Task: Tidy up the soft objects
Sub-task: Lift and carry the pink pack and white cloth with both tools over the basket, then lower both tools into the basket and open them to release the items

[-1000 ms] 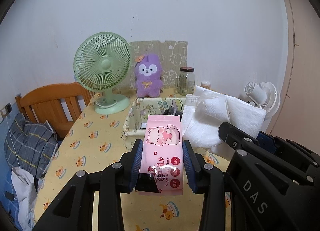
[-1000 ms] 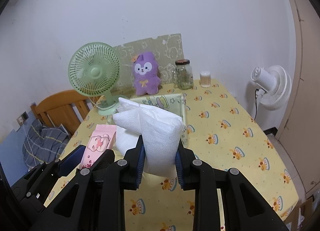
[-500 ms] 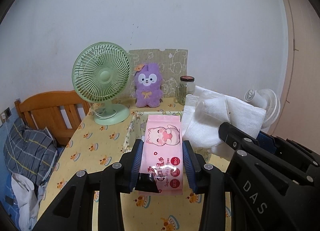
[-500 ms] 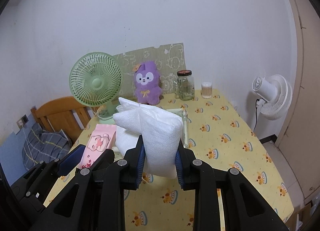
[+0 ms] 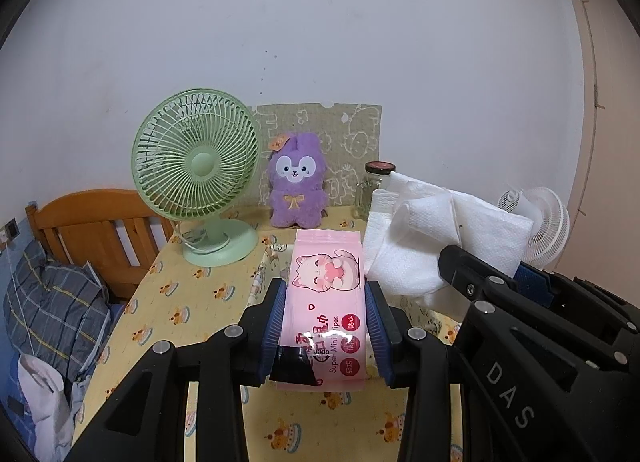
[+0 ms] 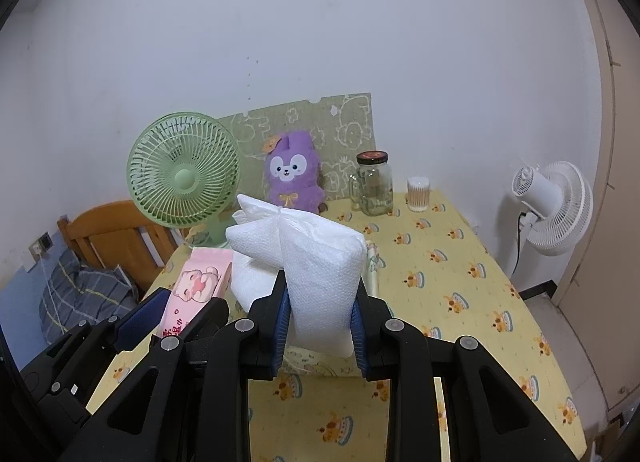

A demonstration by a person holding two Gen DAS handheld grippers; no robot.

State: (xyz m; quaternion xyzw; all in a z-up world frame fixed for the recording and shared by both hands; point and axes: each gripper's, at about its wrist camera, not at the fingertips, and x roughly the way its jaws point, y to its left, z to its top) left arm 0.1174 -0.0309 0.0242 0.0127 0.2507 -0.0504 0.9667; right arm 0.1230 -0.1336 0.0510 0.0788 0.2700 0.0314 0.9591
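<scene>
While both packs hang in the air above the box (image 5: 261,278), worth noting the grips: left gripper (image 5: 324,322) clamped narrow on the wipes (image 5: 326,294) by their long edges, right gripper (image 6: 320,314) squeezing the tissues (image 6: 320,262) at the waist. Held side by side just short of the plush (image 6: 292,178), probably for lowering into the box together.

From my left wrist view, the white tissue pack (image 5: 448,230) hides half the glass jar with a dark lid (image 5: 374,190). Pink wipes pack (image 5: 326,302) covers the patterned fabric box (image 5: 262,274); contents unreadable.
</scene>
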